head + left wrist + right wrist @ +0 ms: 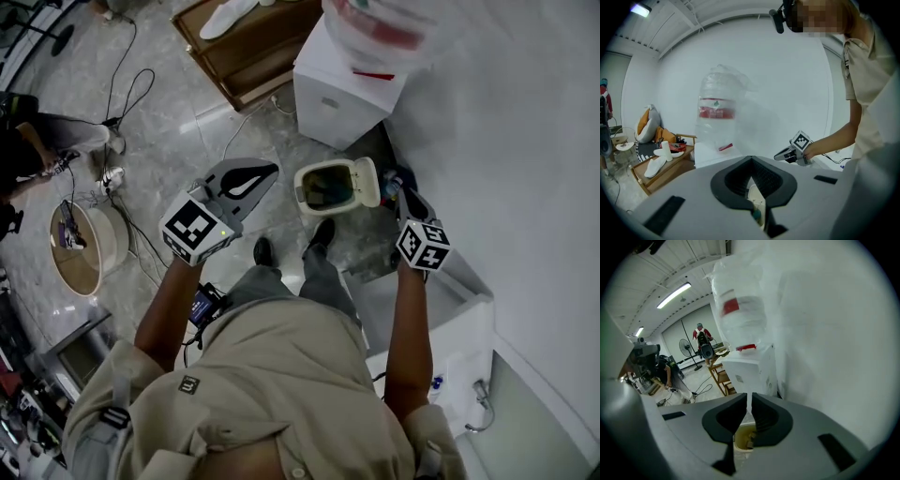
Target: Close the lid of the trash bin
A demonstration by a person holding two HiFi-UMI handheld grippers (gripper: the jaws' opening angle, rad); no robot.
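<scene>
The small cream trash bin (326, 187) stands on the floor just ahead of the person's shoes, with its lid (366, 178) tipped up on the right side. My left gripper (266, 172) hangs to the left of the bin and above it, jaws shut and empty. The right gripper (406, 196) hovers just right of the raised lid, its jaws closed to a thin slit around nothing. In the left gripper view the bin (757, 202) shows below the shut jaws (751, 159), and the right gripper (786, 153) is visible. The right gripper view (750, 397) shows the bin's inside (742, 438).
A white water dispenser (339, 92) with a big bottle (382, 22) stands behind the bin against the white wall (525, 141). A wooden bench (246, 45) is at the back, cables and a round stool (86, 246) at left. A white cabinet (448, 339) is at lower right.
</scene>
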